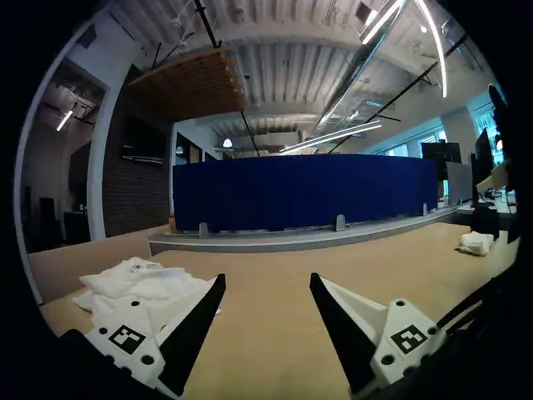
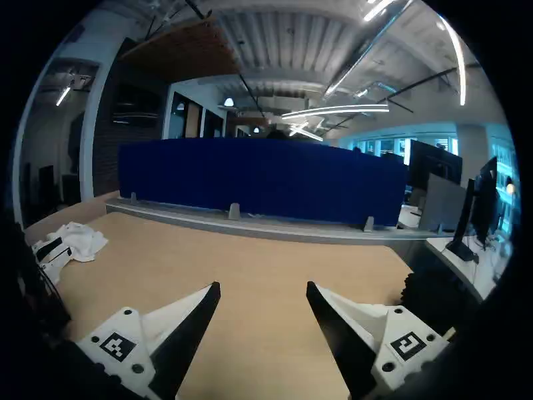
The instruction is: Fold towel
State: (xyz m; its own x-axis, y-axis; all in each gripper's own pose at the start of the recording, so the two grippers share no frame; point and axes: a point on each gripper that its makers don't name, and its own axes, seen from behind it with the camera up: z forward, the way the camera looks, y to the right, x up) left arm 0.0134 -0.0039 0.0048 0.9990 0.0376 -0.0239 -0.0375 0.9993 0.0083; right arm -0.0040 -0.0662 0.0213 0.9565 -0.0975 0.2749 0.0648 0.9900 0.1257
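1. While its fingers stood spread and empty, the left claw hung over the light wooden table, just beside the crumpled white towel.
2. The right claw, likewise spread, gripped nothing.

towel on table, partition behind

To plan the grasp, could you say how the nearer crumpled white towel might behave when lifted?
The white towel lies in rumpled folds, so it probably droops limply. It looks thin, so likely light; pushed, it may bunch up.
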